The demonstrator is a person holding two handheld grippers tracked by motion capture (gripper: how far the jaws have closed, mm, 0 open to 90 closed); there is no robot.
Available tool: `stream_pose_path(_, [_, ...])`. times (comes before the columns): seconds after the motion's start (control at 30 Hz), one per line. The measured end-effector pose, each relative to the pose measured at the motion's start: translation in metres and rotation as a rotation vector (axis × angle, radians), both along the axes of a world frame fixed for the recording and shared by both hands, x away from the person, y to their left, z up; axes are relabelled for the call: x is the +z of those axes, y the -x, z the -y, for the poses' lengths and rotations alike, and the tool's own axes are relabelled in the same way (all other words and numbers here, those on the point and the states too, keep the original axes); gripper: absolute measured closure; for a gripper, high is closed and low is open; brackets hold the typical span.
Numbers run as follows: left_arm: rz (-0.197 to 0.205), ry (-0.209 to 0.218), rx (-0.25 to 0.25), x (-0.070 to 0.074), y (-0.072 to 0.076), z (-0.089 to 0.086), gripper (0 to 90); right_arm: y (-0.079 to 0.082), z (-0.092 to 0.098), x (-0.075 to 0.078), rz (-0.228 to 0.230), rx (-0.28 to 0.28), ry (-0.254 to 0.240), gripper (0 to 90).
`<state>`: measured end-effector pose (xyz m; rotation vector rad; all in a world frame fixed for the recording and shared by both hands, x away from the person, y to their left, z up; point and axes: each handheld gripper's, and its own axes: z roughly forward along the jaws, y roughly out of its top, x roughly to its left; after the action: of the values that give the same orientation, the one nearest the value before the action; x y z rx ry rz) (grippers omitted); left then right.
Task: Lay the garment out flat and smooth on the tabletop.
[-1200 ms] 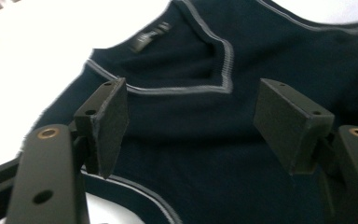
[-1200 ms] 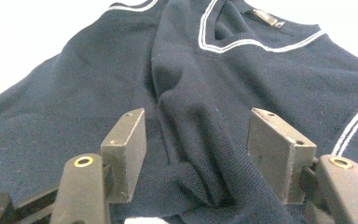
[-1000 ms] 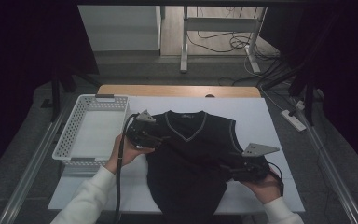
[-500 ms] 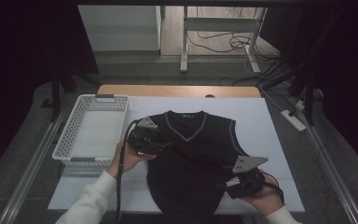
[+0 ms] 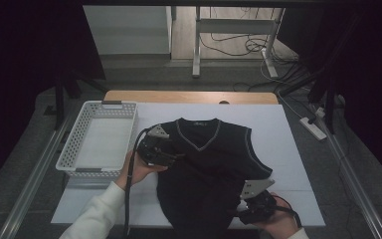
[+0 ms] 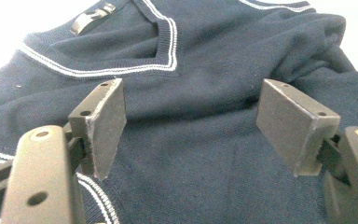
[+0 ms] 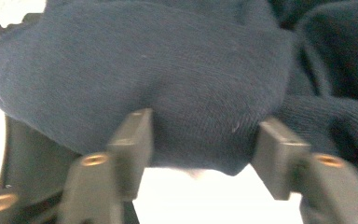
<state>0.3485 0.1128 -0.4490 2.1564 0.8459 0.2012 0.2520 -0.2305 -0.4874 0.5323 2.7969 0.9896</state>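
Note:
A dark navy V-neck vest (image 5: pixel 209 164) with white trim lies flat on the white table (image 5: pixel 288 134). My left gripper (image 5: pixel 176 155) rests at the vest's left shoulder, just left of the collar. In the left gripper view it (image 6: pixel 191 126) is open, its jaws wide apart over the knit (image 6: pixel 191 84) with nothing pinched. My right gripper (image 5: pixel 238 211) is at the vest's lower right hem near the table's front edge. Its jaws (image 7: pixel 205 140) have just been closing. A fold of the hem (image 7: pixel 168 70) sits between them, and they still stand apart.
A white plastic basket (image 5: pixel 129 129) stands on the table to the left of the vest, close to my left hand. Bare white table surface lies right of the vest. Table legs and cables (image 5: pixel 229 45) are on the floor behind.
My right gripper has slid left and toward the front edge along the vest's lower right side, onto the hem. My left gripper has stayed at the shoulder.

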Motion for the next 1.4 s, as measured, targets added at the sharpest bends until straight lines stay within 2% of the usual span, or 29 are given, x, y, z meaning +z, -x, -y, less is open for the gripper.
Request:
stream_pose_path(0.03, [0.002,0.0,0.001,0.0,0.0,-0.001,24.9,0.002,-0.004,0.0,0.005,0.016,-0.009,62.7])
stream_pose_path(0.1, [0.006,-0.001,0.002,0.002,0.001,-0.003,24.9,0.004,-0.009,0.003,0.018,0.041,-0.015,73.9])
stream_pose_path(0.17, [0.01,0.005,0.013,0.003,0.001,-0.006,24.9,0.006,-0.014,0.005,0.03,0.05,-0.017,76.8])
stream_pose_path(0.23, [0.014,0.012,0.023,0.005,0.001,-0.009,24.9,0.007,-0.019,0.008,0.044,0.058,-0.031,78.0])
stream_pose_path(0.4, [0.022,0.026,0.036,0.009,0.001,-0.015,24.9,-0.003,-0.034,0.019,0.062,0.061,-0.111,78.4])
stream_pose_path(0.53, [0.03,0.029,0.042,0.011,0.001,-0.019,24.9,-0.021,-0.052,0.028,0.091,0.065,-0.122,78.6])
stream_pose_path(0.6, [0.032,0.034,0.05,0.012,0.001,-0.022,24.9,-0.032,-0.06,0.03,0.084,0.064,-0.136,78.6])
stream_pose_path(0.87, [0.038,0.04,0.074,0.014,0.001,-0.032,24.9,-0.078,-0.09,0.016,0.049,0.015,-0.148,78.8])
stream_pose_path(1.03, [0.037,0.042,0.082,0.014,0.001,-0.035,24.9,-0.095,-0.11,0.0,0.032,-0.004,-0.119,78.7])
stream_pose_path(1.1, [0.035,0.047,0.081,0.014,0.001,-0.036,24.9,-0.099,-0.114,-0.004,0.022,-0.012,-0.117,78.3])
stream_pose_path(1.2, [0.035,0.046,0.081,0.014,0.002,-0.036,24.9,-0.104,-0.112,-0.01,-0.024,-0.018,-0.139,74.8])
stream_pose_path(1.27, [0.035,0.046,0.082,0.014,0.002,-0.037,24.8,-0.105,-0.11,-0.01,-0.055,-0.024,-0.163,67.6])
stream_pose_path(1.3, [0.036,0.045,0.083,0.014,0.002,-0.037,24.8,-0.104,-0.107,-0.007,-0.06,-0.035,-0.181,59.0])
stream_pose_path(1.37, [0.037,0.046,0.083,0.014,0.002,-0.038,24.8,-0.101,-0.1,0.0,-0.056,-0.057,-0.217,47.9])
stream_pose_path(1.4, [0.037,0.046,0.084,0.014,0.002,-0.038,24.8,-0.099,-0.096,0.004,-0.052,-0.063,-0.23,46.2])
